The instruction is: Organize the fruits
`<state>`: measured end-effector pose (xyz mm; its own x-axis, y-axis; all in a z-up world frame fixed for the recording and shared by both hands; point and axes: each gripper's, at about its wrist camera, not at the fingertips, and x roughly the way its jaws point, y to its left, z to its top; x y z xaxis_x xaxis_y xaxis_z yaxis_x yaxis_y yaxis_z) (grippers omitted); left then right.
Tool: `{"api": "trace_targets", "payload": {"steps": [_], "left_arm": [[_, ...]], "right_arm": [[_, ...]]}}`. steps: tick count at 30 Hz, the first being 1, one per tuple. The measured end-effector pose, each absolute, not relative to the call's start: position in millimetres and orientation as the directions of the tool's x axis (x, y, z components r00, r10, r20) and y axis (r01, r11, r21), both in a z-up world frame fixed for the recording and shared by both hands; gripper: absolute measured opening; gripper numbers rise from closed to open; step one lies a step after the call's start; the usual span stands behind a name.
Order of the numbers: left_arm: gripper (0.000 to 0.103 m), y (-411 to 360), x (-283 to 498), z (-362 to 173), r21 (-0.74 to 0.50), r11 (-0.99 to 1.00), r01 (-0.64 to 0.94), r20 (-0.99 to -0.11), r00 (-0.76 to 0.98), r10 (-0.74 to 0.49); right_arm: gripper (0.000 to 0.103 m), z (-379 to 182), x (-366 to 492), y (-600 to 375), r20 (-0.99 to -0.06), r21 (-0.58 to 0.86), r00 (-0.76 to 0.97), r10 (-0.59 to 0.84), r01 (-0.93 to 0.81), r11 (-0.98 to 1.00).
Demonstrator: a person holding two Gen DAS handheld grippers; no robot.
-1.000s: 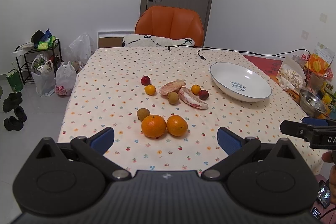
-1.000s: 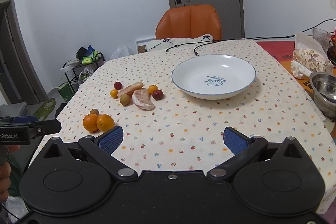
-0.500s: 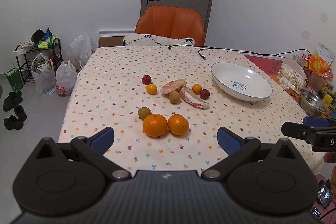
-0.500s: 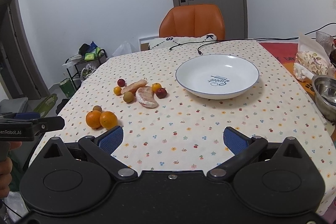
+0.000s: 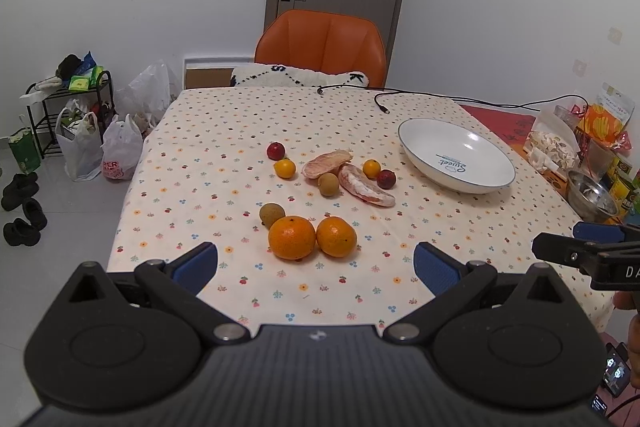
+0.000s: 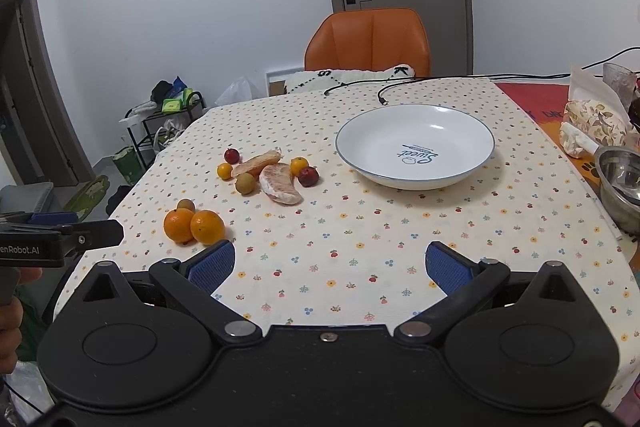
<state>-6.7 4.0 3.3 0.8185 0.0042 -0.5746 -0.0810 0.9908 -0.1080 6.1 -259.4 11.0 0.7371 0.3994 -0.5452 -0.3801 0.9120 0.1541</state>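
Two oranges [image 5: 291, 237] [image 6: 207, 225] lie side by side near the table's front, a small brown fruit [image 5: 272, 214] just behind them. Farther back sit two peeled pomelo segments [image 5: 366, 185] [image 6: 280, 183], a brown fruit [image 5: 328, 184], two small orange fruits [image 5: 285, 169] and two small red fruits [image 5: 276, 151]. An empty white plate [image 5: 486, 183] [image 6: 376, 175] stands to the right. My left gripper [image 5: 316, 265] is open, hovering in front of the oranges. My right gripper [image 6: 330, 263] is open over bare cloth, short of the plate.
An orange chair [image 5: 322, 49] stands at the table's far end, with a black cable [image 5: 400, 93] across the cloth. A steel bowl [image 5: 591, 194] and snack bags [image 5: 608, 121] crowd the right edge. Plastic bags [image 5: 120, 151] and a rack stand on the floor to the left.
Both grippers have drifted slightly forward toward the table; the fruit and the plate sit a little larger and lower in view. Nothing has been picked up.
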Motion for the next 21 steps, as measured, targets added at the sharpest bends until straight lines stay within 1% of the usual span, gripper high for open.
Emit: {"api": "trace_targets", "payload": {"steps": [21], "left_arm": [[0.103,4.0,-8.0,3.9,-0.11,0.991,-0.08,-0.571,0.821,0.003]], "right_arm": [[0.103,13.0,4.1,-257.2,-0.541,0.147,0.733,0.411,-0.399,0.905]]}}
